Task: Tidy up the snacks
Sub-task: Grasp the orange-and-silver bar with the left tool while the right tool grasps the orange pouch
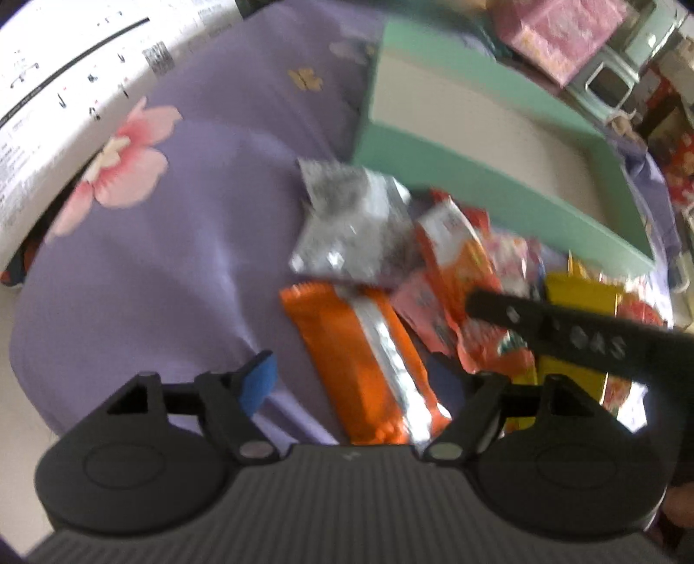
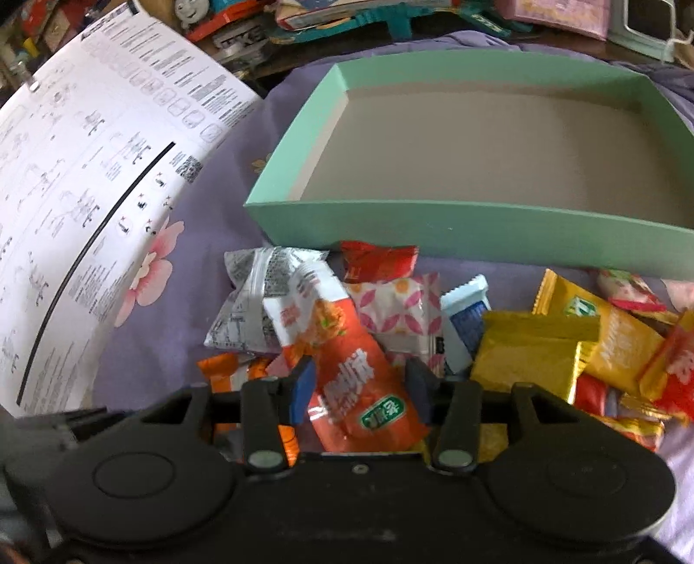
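Observation:
A pile of snack packets lies on a purple floral cloth (image 1: 173,243) in front of an empty mint-green box (image 2: 477,225). My left gripper (image 1: 355,382) is open around an orange and silver bar (image 1: 368,364), its pads apart from it. My right gripper (image 2: 362,390) is open, its jaws either side of an orange-red packet (image 2: 351,364); it also shows in the left wrist view (image 1: 459,277). A silver packet (image 2: 256,303) lies to the left, yellow packets (image 2: 529,351) to the right. The right gripper's finger (image 1: 564,329) crosses the left view.
A large white printed sheet (image 2: 86,195) curves up at the left. The green box also shows in the left wrist view (image 1: 499,195). Toys, a pink box (image 1: 559,30) and clutter stand behind the box. A pink-patterned packet (image 2: 399,312) and a blue-white packet (image 2: 466,321) lie mid-pile.

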`<action>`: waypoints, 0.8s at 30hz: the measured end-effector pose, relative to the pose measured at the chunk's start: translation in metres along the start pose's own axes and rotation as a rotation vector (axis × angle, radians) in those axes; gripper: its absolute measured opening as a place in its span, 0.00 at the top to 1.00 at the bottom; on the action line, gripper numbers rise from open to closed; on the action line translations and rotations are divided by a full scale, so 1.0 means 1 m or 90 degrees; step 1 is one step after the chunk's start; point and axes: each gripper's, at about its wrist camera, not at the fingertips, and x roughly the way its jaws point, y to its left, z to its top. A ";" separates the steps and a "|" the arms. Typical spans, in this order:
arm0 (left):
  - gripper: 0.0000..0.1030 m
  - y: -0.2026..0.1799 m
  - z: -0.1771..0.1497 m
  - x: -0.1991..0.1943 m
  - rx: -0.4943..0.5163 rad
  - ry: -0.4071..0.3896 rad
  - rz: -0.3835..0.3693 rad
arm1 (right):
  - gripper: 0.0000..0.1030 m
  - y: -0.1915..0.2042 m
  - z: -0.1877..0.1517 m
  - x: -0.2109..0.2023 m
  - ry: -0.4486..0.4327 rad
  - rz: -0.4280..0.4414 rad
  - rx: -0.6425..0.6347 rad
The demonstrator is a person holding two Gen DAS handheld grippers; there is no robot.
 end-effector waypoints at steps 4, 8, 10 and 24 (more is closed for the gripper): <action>0.24 -0.020 -0.005 0.013 0.043 0.004 0.037 | 0.58 -0.001 -0.002 -0.007 0.003 0.017 -0.018; 0.42 -0.028 -0.008 0.012 0.106 -0.013 0.055 | 0.58 -0.008 -0.001 -0.010 0.008 0.031 -0.010; 0.45 -0.017 -0.005 0.008 0.107 -0.015 0.054 | 0.56 -0.007 0.000 -0.008 0.014 0.037 -0.015; 0.51 0.012 -0.006 -0.006 0.077 -0.045 0.052 | 0.81 0.027 -0.009 -0.008 -0.016 -0.027 -0.104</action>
